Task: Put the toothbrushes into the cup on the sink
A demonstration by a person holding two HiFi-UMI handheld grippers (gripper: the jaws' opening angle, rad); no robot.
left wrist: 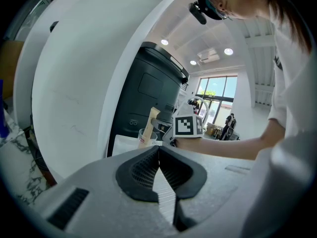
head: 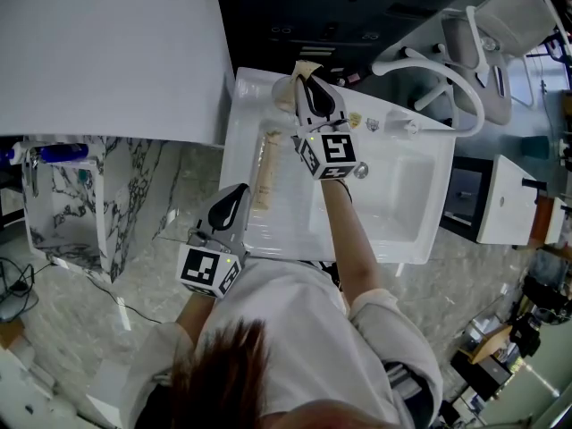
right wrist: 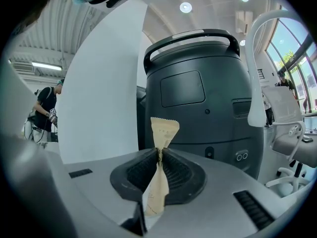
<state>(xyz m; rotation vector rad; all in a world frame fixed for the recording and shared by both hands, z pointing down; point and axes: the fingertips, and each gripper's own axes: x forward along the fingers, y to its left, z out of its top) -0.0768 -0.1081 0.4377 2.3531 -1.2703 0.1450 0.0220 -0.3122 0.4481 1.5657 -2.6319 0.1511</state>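
Observation:
A clear cup (left wrist: 144, 137) (head: 284, 91) stands at the far left corner of the white sink (head: 268, 231). My right gripper (head: 308, 83) (right wrist: 159, 155) is right beside the cup. It is shut on a toothbrush in a beige paper wrapper (right wrist: 159, 182) (head: 306, 68), held upright. In the left gripper view the wrapper's (left wrist: 150, 125) lower end seems to reach into the cup. A second wrapped toothbrush (head: 263, 172) lies on the sink's left ledge. My left gripper (head: 239, 191) (left wrist: 158, 155) hovers near that ledge's front end, shut with nothing in it.
The sink basin (head: 393, 195) with its drain (head: 360, 171) lies to the right of the ledge. A white curved faucet (head: 451, 74) arches over the back. Behind the sink stands a dark grey machine (right wrist: 198, 93). A white panel (head: 107, 52) and a marbled cabinet (head: 71, 204) are at left.

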